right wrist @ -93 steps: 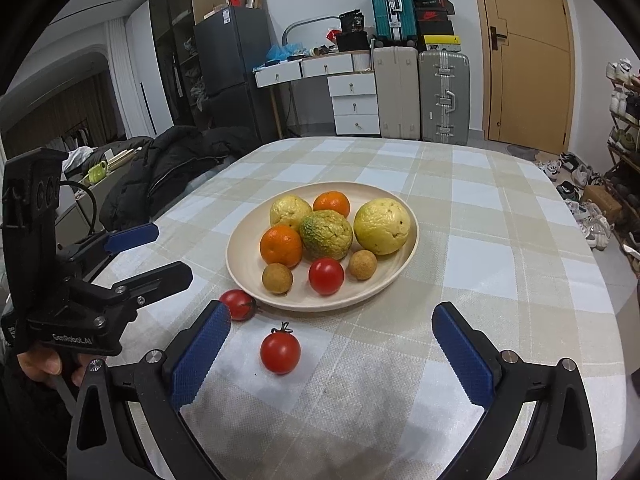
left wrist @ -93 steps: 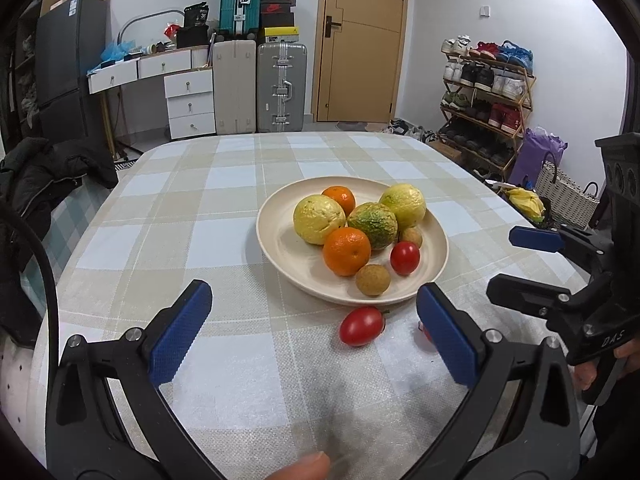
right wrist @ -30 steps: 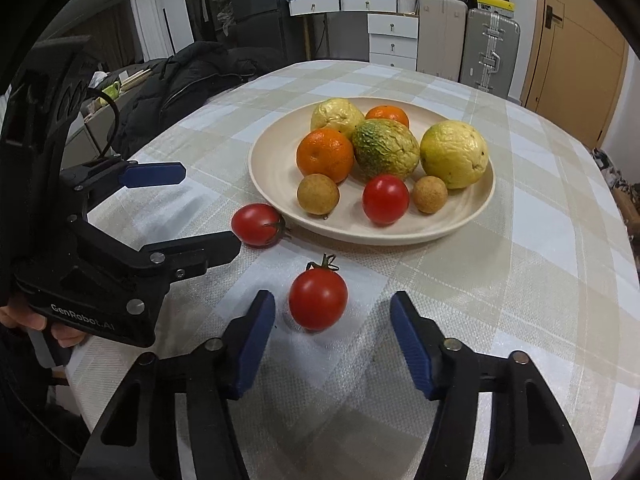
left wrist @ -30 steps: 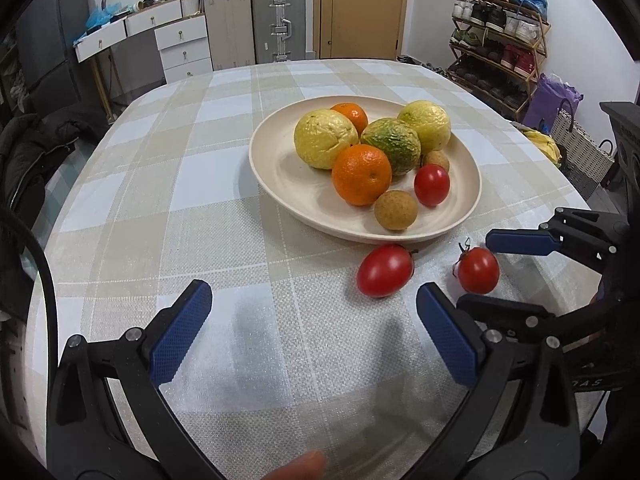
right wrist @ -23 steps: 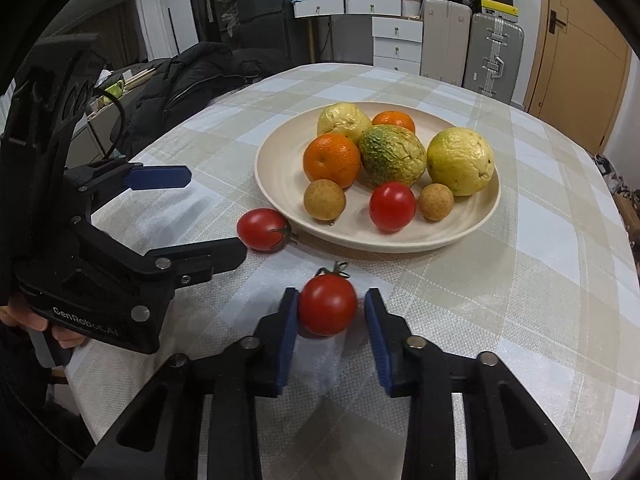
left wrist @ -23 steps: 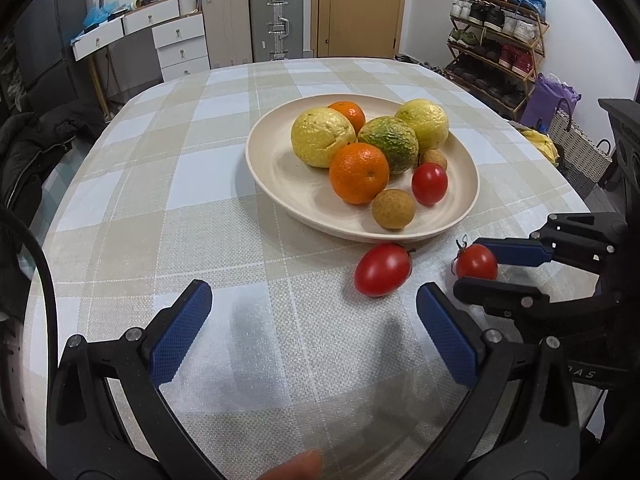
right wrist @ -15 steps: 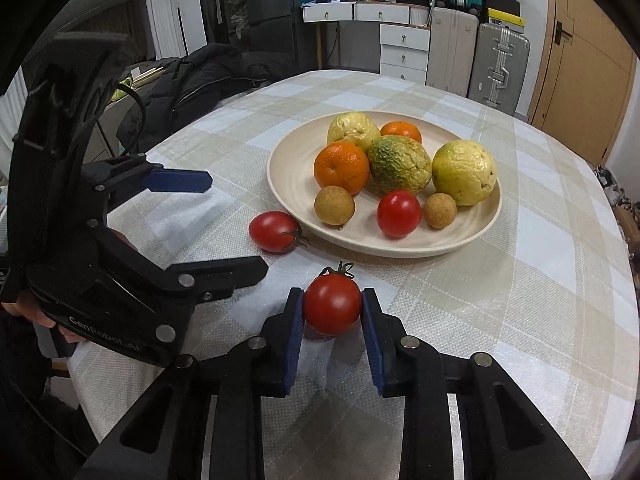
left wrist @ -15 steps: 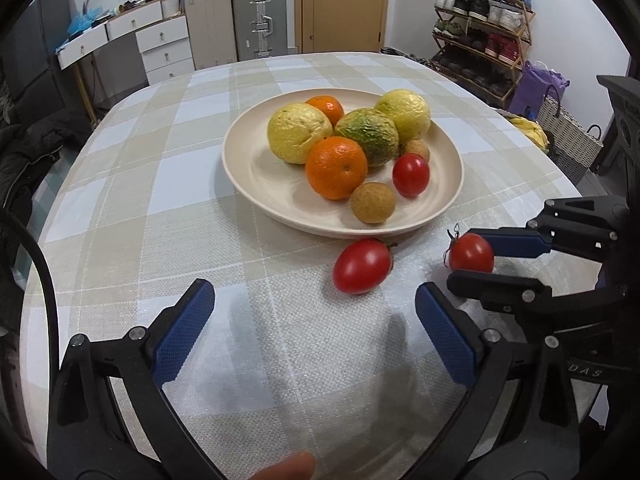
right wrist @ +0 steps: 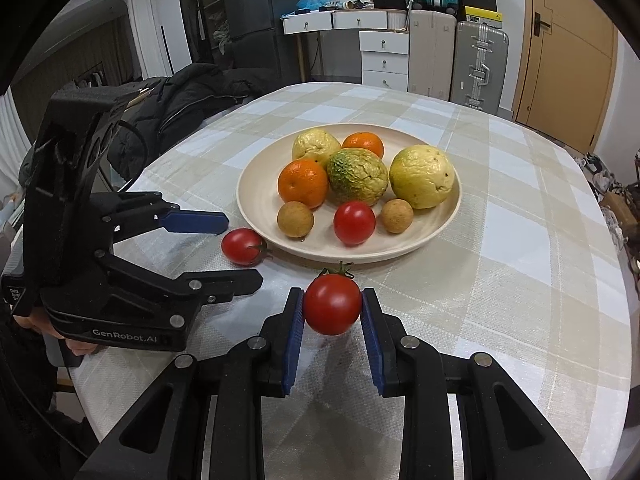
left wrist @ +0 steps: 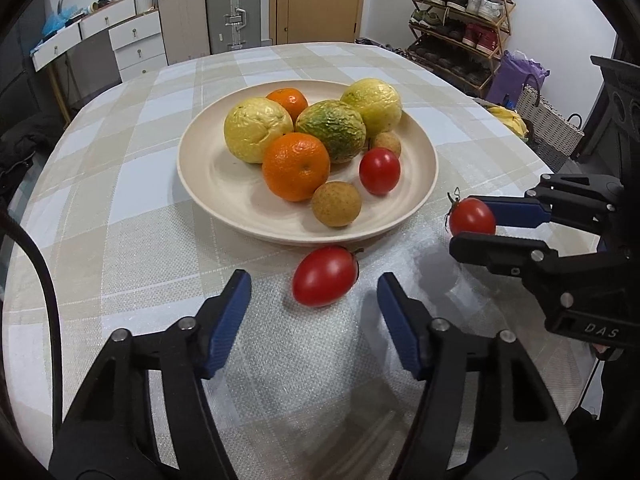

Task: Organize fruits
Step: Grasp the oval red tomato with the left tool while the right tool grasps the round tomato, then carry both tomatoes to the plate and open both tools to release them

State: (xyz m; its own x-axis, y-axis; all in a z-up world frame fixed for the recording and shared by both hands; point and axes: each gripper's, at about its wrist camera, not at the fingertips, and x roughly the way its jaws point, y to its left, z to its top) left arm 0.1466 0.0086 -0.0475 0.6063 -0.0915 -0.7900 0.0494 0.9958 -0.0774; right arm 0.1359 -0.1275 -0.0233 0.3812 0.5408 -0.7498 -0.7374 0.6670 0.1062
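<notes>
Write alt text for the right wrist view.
The right gripper clamps a stemmed red tomato near a cream plate of fruit on a checked tablecloth. The left gripper, its jaws just closing, flanks another tomato without touching it.

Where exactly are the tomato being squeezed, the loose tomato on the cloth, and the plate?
squeezed tomato (right wrist: 332, 304), right wrist view, middle of its skin
loose tomato (left wrist: 325, 276), left wrist view, middle of its skin
plate (left wrist: 208, 184), left wrist view, bare inner surface

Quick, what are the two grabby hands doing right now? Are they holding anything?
Left gripper: open, fingers have just been closing around the oval tomato on the table, not touching yet.
Right gripper: shut on the round tomato.
</notes>
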